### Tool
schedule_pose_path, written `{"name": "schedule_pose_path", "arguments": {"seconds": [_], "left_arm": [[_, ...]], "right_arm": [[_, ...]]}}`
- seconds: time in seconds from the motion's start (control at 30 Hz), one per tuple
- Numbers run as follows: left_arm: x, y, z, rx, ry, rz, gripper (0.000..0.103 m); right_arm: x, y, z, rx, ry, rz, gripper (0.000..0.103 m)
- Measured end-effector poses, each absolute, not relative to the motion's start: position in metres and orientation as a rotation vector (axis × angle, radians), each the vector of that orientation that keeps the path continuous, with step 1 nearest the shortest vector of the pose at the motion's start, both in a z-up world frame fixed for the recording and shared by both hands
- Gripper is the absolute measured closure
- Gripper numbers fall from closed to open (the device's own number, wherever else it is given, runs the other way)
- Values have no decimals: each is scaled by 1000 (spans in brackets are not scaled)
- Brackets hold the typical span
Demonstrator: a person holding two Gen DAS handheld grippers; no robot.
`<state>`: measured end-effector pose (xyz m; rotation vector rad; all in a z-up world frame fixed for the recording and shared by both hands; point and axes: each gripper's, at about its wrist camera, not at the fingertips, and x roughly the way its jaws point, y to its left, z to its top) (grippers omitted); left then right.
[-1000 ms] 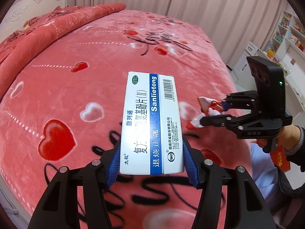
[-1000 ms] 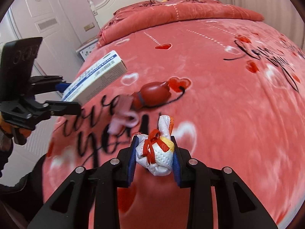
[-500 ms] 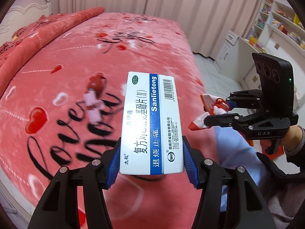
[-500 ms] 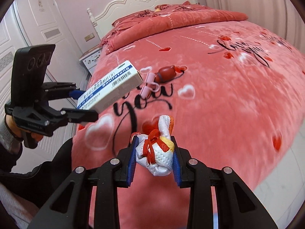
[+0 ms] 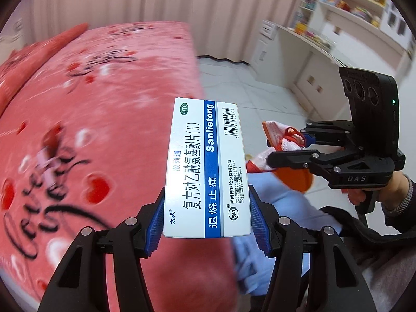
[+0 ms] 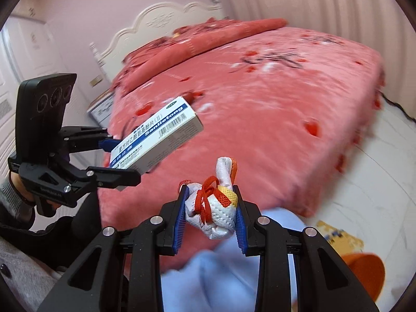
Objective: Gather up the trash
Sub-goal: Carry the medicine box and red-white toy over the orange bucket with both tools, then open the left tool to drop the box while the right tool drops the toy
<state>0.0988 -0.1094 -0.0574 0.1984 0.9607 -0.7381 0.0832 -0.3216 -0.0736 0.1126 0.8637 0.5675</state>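
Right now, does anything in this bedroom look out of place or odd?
Yes: a small pink and dark red object lies loose on the red heart-print blanket, too blurred to identify. The white and blue medicine box and the crumpled white wad with orange straps are each clamped in a hand-held gripper.

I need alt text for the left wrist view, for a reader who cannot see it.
The left gripper holds a white and blue medicine box upright above a red bed cover. To the right, the right gripper grips a crumpled white and orange wrapper.
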Motion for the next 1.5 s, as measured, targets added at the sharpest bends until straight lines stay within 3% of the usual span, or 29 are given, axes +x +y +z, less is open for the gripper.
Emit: {"name": "schedule_pose_path", "arguments": {"seconds": [0.67, 1.4, 1.43, 1.5], "left_arm": [[90, -332, -98, 467, 1000, -1131, 44], [95, -444, -170, 607, 1144, -1220, 43], [95, -448, -172, 610, 1147, -1215, 43], [93, -452, -174, 621, 1157, -1202, 32]], "right_arm": [[-24, -551, -114, 345, 848, 81, 70], [-49, -632, -182, 484, 912, -95, 70], [-48, -632, -184, 486, 915, -96, 70], [-46, -630, -188, 492, 922, -93, 70]]}}
